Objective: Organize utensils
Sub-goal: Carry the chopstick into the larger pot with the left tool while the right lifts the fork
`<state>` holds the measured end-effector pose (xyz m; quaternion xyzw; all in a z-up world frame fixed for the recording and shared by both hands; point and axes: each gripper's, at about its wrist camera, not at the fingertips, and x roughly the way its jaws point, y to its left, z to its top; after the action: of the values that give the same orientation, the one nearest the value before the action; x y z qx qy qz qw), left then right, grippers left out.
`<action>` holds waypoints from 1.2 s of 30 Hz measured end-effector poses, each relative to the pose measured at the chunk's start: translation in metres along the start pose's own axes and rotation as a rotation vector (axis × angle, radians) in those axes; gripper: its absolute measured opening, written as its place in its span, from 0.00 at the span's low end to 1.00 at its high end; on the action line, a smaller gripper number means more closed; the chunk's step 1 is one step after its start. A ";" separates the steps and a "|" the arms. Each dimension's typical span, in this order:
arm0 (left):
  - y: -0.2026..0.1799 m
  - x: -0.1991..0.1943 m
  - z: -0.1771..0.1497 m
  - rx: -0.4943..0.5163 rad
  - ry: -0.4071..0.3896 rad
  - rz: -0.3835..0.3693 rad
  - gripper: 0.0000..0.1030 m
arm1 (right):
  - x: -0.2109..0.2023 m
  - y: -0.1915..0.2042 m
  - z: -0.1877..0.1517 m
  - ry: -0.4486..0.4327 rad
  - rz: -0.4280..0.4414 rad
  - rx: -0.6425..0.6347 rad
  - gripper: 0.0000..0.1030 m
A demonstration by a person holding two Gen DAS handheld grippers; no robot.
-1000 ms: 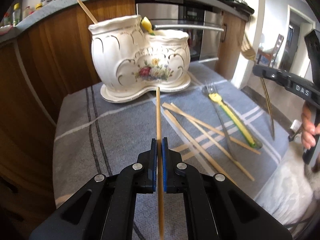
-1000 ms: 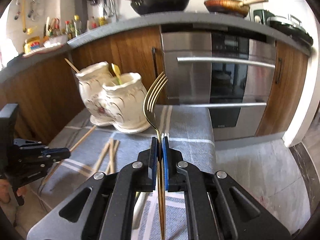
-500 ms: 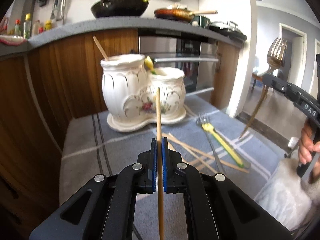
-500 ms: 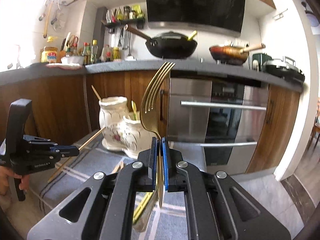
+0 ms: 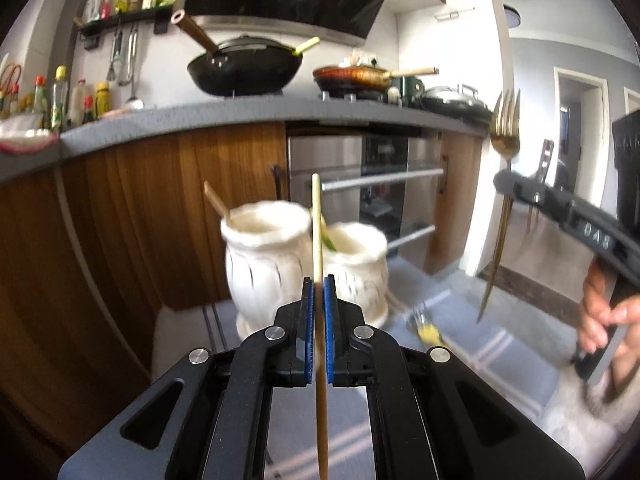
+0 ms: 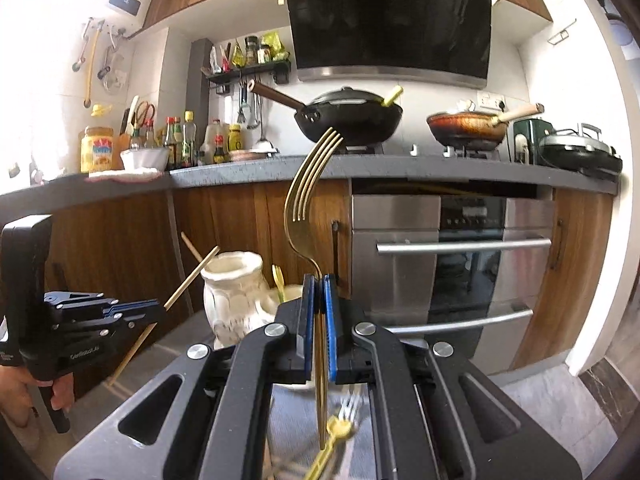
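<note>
Chopstick [image 5: 317, 224] pinched in left hand-held gripper [image 5: 319, 300], above holder [image 5: 264, 268] rim.

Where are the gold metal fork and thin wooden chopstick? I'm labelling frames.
gold metal fork [image 6: 298, 216]: right wrist view, base of tines.
thin wooden chopstick [image 5: 317, 232]: left wrist view, shaft above the pads.

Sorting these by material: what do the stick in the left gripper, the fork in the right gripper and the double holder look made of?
Thin pale stick: likely bamboo or wood, matte tan. Gold fork: metal, by its sheen and thin tines. White two-pot holder: apparently glazed ceramic, glossy and ribbed, though blurred.
</note>
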<state>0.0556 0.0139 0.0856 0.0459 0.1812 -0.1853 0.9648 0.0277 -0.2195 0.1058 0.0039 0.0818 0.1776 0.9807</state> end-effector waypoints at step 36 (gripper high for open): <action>0.013 0.089 0.058 0.027 -0.229 0.132 0.05 | 0.132 -0.031 0.000 0.050 0.106 0.219 0.05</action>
<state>0.1562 -0.0136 0.1070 0.0492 0.0638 -0.1279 0.9885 0.1605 -0.2025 0.0831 0.1110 0.1251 0.2193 0.9612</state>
